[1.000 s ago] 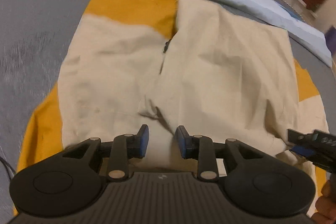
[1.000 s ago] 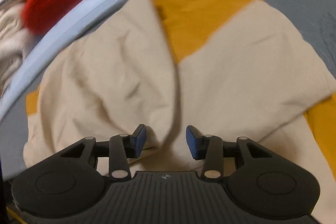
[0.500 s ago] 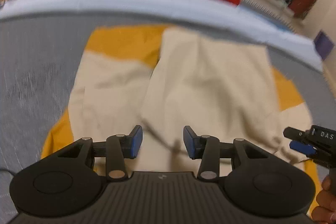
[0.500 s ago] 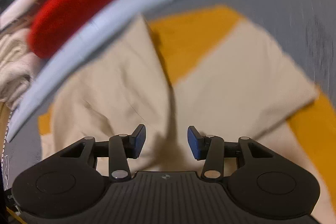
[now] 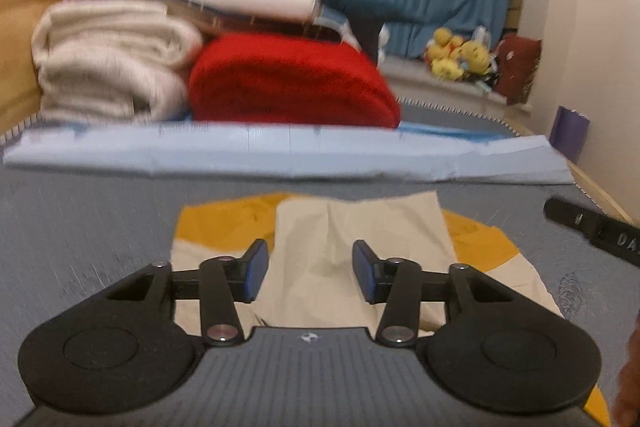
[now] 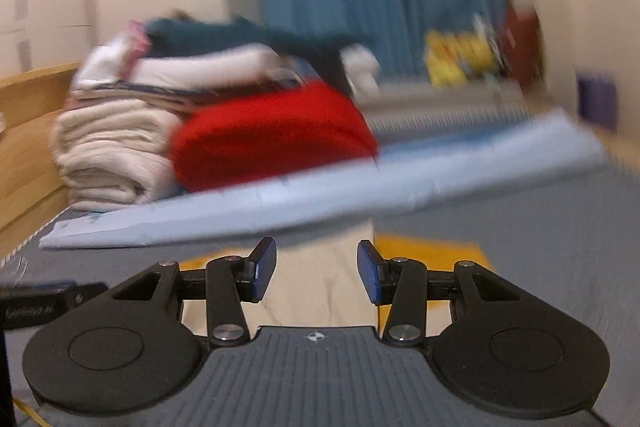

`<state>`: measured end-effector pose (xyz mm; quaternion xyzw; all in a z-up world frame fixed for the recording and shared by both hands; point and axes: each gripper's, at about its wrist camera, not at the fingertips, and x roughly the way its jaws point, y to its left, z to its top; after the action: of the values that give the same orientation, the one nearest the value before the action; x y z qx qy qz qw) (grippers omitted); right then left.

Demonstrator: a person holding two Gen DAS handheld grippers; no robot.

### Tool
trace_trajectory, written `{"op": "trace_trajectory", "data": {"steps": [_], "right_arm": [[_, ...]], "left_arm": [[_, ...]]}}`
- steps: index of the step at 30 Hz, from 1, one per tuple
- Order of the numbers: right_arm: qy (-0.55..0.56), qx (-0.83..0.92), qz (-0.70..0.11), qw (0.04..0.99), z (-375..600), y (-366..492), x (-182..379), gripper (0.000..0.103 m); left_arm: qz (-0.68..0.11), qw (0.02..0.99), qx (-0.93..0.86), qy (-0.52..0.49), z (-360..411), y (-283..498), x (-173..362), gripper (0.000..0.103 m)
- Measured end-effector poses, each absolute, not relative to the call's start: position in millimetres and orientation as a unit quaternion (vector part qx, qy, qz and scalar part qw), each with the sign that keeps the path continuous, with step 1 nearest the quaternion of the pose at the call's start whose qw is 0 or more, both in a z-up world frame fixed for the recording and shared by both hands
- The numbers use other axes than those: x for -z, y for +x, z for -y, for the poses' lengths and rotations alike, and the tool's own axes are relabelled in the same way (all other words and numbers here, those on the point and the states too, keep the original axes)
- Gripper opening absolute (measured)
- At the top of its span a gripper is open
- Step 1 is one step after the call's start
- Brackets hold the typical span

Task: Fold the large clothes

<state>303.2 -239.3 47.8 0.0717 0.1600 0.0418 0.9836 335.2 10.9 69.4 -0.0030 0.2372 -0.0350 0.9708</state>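
Both grippers hover with fingers apart and empty over a cream and mustard garment [image 5: 360,247] lying flat on the grey bed surface [image 5: 80,227], directly ahead of left gripper [image 5: 306,271] and right gripper [image 6: 316,273], neither clearly nearer.

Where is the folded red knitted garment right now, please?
In both wrist views the folded red knitted garment lies beyond the pale blue sheet edge, right of the stacked cream blankets.
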Motion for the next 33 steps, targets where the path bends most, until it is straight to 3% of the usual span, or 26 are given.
{"op": "trace_trajectory", "data": {"steps": [3, 7, 10, 15, 16, 18, 20, 21, 23, 28, 33], "right_arm": [[0.055, -0.040, -0.126, 0.990, 243.0, 257.5, -75.9, 0.047], [0.116, -0.046, -0.091, 0.988, 258.0, 186.0, -107.6, 0.051], [0.091, -0.048, -0.063, 0.993, 267.5, 118.4, -121.9, 0.058], [0.034, -0.020, -0.075, 0.996, 296.3, 21.8, -118.1, 0.058], [0.027, -0.003, -0.078, 0.997, 301.8, 4.7, -114.9, 0.058], [0.040, 0.024, -0.084, 0.995, 321.6, -25.7, -102.5, 0.058], [0.056, 0.058, -0.096, 0.992, 340.1, -50.2, -86.6, 0.056], [0.062, 0.074, -0.105, 0.990, 348.9, -59.6, -75.3, 0.053], [0.069, 0.093, -0.136, 0.984, 361.5, -65.8, -55.6, 0.034], [0.071, 0.092, -0.175, 0.978, 377.2, -66.2, -31.4, 0.027], [0.088, 0.089, -0.222, 0.967, 381.4, -51.4, -15.3, 0.027]], "left_arm": [[-0.203, 0.979, 0.030, 0.022, -8.8, 304.0, -80.4, 0.056], [-0.172, 0.984, 0.035, 0.039, -8.3, 249.2, -93.4, 0.056], [-0.157, 0.985, 0.033, 0.059, -3.8, 203.6, -106.0, 0.056], [-0.130, 0.987, 0.069, 0.071, -6.1, 98.8, -119.6, 0.056], [-0.125, 0.987, 0.079, 0.063, -11.1, 74.0, -118.9, 0.054], [-0.114, 0.988, 0.093, 0.054, -20.3, 36.0, -112.3, 0.042], [-0.128, 0.985, 0.094, 0.062, -27.3, 4.0, -97.6, 0.027], [-0.144, 0.984, 0.091, 0.061, -31.4, -7.4, -89.3, 0.024], [-0.188, 0.978, 0.073, 0.046, -41.2, -21.0, -73.8, 0.015], [-0.225, 0.974, 0.003, 0.031, -64.8, -23.7, -65.8, 0.015], [-0.249, 0.968, -0.023, -0.016, -100.7, -21.5, -63.6, 0.015]]}}
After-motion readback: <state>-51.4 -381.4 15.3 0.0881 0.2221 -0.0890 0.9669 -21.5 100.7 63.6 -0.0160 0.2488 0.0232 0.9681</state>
